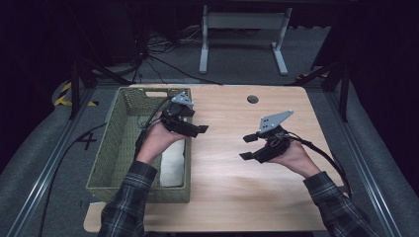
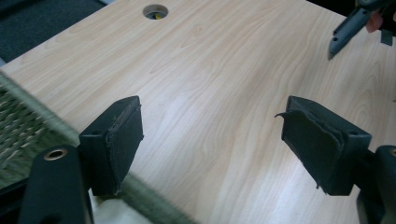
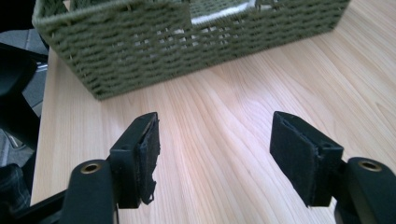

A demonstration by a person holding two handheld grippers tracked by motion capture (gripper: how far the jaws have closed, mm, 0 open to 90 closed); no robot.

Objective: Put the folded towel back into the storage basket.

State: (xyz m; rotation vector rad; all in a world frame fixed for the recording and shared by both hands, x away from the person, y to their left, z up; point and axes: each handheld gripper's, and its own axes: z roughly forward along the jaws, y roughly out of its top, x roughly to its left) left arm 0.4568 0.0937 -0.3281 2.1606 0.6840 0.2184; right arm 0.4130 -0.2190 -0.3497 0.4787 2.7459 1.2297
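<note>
The left tool [image 1: 196, 129] is standing with its jaws apart and nothing between them, hovering at the near right rim of the woven basket [image 1: 111, 148], its tips pointing out over the bare desk [image 1: 232, 182]. The right tool [image 1: 251, 147] is likewise gaping and carrying nothing, hanging over the desk well to the right of the basket and facing back toward it (its own view is looking straight at the basket's side wall [image 3: 140, 51]). Inside the basket, against its right wall and toward the near end, a white folded cloth [image 1: 173, 163] is lying; a strip of it is also peeking over the rim [image 3: 212, 17] in the right gripper view. Judging by the empty jaws, the placing step is looking finished and the hands are clearing away. The next move is probably calling for either hand to reach for another item, though no loose item is lying on the desk.
</note>
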